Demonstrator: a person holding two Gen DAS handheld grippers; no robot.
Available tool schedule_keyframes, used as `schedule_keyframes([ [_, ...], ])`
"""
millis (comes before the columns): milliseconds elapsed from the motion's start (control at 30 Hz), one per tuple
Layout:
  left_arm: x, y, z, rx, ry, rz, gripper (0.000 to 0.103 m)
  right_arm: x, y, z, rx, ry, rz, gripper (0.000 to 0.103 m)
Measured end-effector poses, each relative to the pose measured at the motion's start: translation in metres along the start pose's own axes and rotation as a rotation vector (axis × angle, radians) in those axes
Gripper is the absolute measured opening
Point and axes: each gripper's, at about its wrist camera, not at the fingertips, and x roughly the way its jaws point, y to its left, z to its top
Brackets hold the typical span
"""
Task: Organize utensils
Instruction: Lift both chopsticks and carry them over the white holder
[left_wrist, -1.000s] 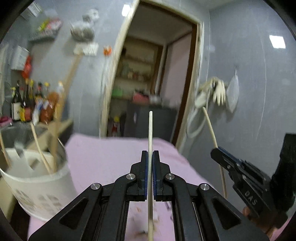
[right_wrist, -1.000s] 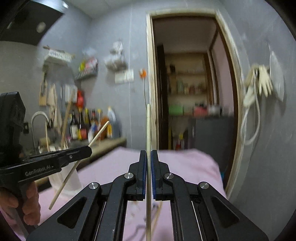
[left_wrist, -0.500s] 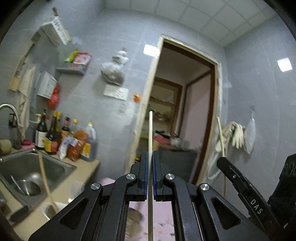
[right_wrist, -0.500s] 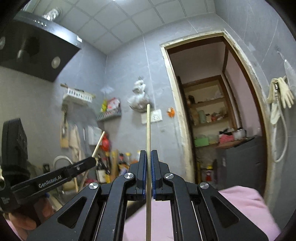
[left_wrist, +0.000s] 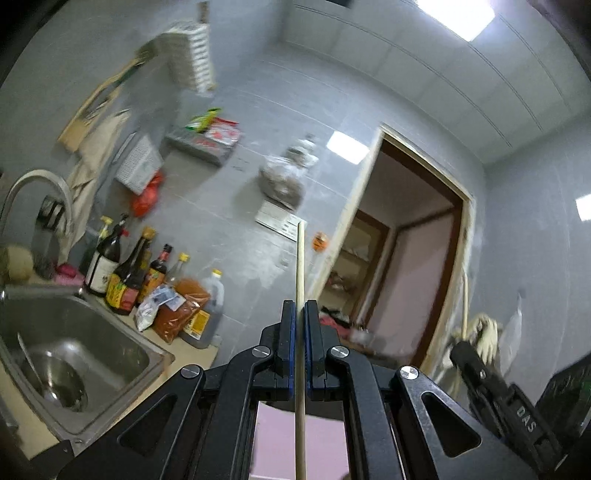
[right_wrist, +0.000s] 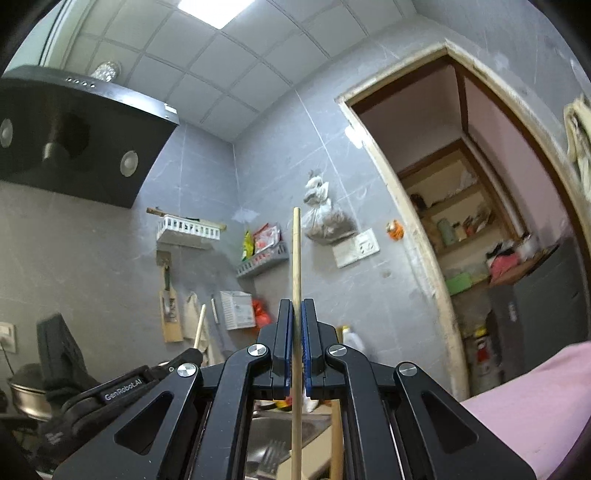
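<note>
My left gripper (left_wrist: 299, 306) is shut on a thin wooden chopstick (left_wrist: 300, 266) that stands upright between its blue pads. My right gripper (right_wrist: 296, 304) is shut on a second wooden chopstick (right_wrist: 296, 254), also upright. Both grippers point up at the kitchen wall and ceiling. The right gripper (left_wrist: 495, 384) shows at the lower right of the left wrist view with its chopstick (left_wrist: 464, 295). The left gripper (right_wrist: 147, 376) shows at the lower left of the right wrist view with its chopstick tip (right_wrist: 199, 328). The white utensil holder is out of view.
A steel sink (left_wrist: 74, 354) with a tap (left_wrist: 33, 188) lies at the lower left. Sauce bottles (left_wrist: 122, 273) stand on the counter behind it. The pink table cloth (right_wrist: 535, 402) is at the lower right. A range hood (right_wrist: 74, 140) hangs at the upper left. A doorway (left_wrist: 402, 273) opens behind.
Both grippers have tilted upward with their chopsticks. The pink table and the white utensil holder have dropped out of view, and the wall, sink and ceiling have come in.
</note>
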Motion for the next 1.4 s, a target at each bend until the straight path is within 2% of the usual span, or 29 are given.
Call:
schedule_keyframes([
  [267, 0.001, 0.028, -0.014, -0.022, -0.012, 0.110, 0.002, 0.014, -0.008, -0.023, 0.032, 0.032, 0.004, 0.003],
  [767, 0.008, 0.038, -0.038, -0.027, 0.004, 0.152, 0.002, 0.019, 0.014, -0.052, -0.101, 0.033, -0.065, 0.003],
  [1000, 0.008, 0.024, -0.052, 0.047, 0.002, 0.189, 0.002, 0.019, 0.019, -0.064, -0.150, 0.029, -0.095, 0.003],
  [1400, 0.003, 0.010, -0.071, 0.122, 0.063, 0.180, 0.002, 0.011, 0.025, -0.074, -0.194, 0.053, -0.108, 0.003],
])
